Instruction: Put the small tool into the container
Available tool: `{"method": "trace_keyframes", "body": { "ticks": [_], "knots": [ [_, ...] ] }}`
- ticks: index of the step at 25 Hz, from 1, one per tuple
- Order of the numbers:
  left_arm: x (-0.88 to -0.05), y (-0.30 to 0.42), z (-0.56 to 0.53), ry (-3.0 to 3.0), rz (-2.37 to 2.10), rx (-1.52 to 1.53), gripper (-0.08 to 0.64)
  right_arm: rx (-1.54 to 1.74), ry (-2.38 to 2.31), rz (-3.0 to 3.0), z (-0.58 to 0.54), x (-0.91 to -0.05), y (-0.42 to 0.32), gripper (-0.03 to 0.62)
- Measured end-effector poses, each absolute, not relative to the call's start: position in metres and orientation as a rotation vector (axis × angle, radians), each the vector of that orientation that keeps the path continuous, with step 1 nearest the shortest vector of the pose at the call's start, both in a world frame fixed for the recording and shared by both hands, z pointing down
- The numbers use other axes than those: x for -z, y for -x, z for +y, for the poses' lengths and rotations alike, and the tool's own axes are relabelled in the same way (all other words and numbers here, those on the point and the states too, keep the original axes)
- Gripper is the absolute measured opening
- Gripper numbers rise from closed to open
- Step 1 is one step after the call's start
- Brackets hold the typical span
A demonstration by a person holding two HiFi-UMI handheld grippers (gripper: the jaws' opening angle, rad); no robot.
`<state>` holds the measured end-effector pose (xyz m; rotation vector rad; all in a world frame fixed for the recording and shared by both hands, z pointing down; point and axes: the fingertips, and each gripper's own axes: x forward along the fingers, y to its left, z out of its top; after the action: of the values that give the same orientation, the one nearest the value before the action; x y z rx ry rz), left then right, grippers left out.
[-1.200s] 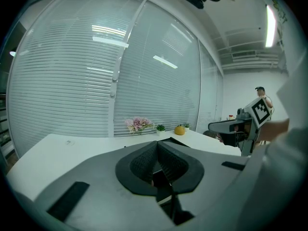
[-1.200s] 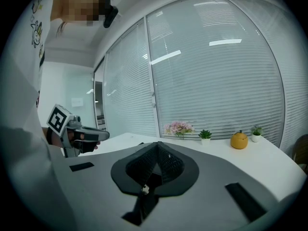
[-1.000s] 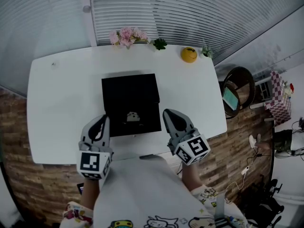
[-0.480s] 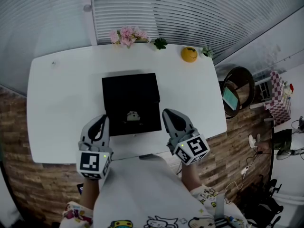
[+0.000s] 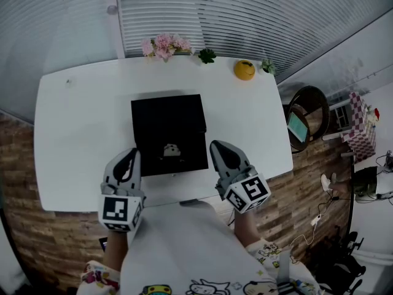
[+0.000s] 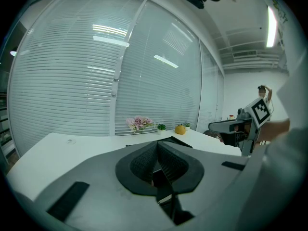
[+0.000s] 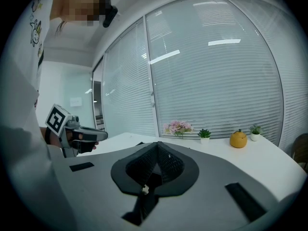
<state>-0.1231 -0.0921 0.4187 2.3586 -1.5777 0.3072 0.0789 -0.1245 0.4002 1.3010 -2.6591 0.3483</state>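
A black square container (image 5: 169, 134) sits in the middle of the white table (image 5: 73, 134). A small pale tool (image 5: 171, 150) lies in its near half. My left gripper (image 5: 130, 157) hovers at the container's near left corner, and my right gripper (image 5: 222, 148) at its near right corner. Both point away from me. In the left gripper view the jaws of the left gripper (image 6: 156, 147) meet with nothing between them. The right gripper (image 7: 157, 148) in its own view is likewise shut and empty. Neither touches the tool.
Along the table's far edge stand pink flowers (image 5: 164, 46), a small green plant (image 5: 207, 56), a yellow round ornament (image 5: 244, 70) and another little plant (image 5: 266, 66). A dark chair (image 5: 307, 121) stands off the right end. Blinds cover the window behind.
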Motion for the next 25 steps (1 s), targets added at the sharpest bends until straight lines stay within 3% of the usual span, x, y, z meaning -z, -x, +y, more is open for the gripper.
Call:
{"method": "trace_keyframes", "body": {
  "ticks": [25],
  "knots": [
    [-0.4157,0.1231,-0.0892,-2.358,-1.594,-0.289,0.005,-0.334,-1.259,-2.669,-0.1188,-0.3999,-0.0745,-0.002]
  ]
}}
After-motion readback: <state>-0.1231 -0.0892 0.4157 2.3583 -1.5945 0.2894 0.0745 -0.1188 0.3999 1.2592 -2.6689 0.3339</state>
